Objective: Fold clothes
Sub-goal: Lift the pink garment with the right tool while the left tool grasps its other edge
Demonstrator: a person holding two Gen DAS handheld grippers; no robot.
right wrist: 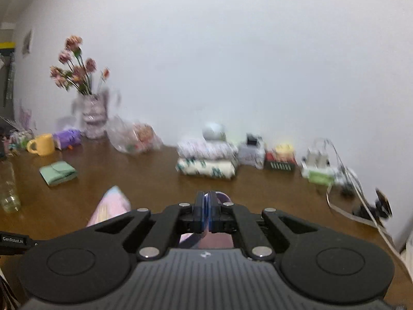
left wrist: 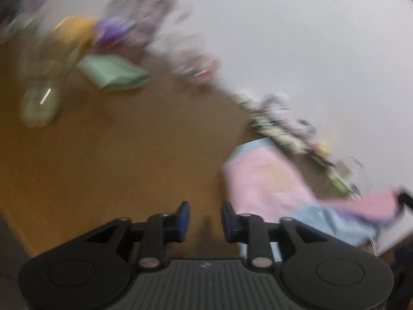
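- right tool (right wrist: 206, 201) clenched on the pink garment (left wrist: 265, 180), which lies partly on the surface (left wrist: 116, 155).
- left tool (left wrist: 205, 219) released, just beside garment; best to pinch an edge squarely.

A brown wooden table (right wrist: 155, 180) stands against a white wall (right wrist: 232, 51). Along the wall sit a vase of pink flowers (right wrist: 94, 118), a yellow mug (right wrist: 42, 144), a purple toy (right wrist: 68, 137), a clear plastic bag (right wrist: 131, 137) and a white power strip with cables (right wrist: 320, 165). A plastic bottle (right wrist: 7, 186) stands at the left edge.
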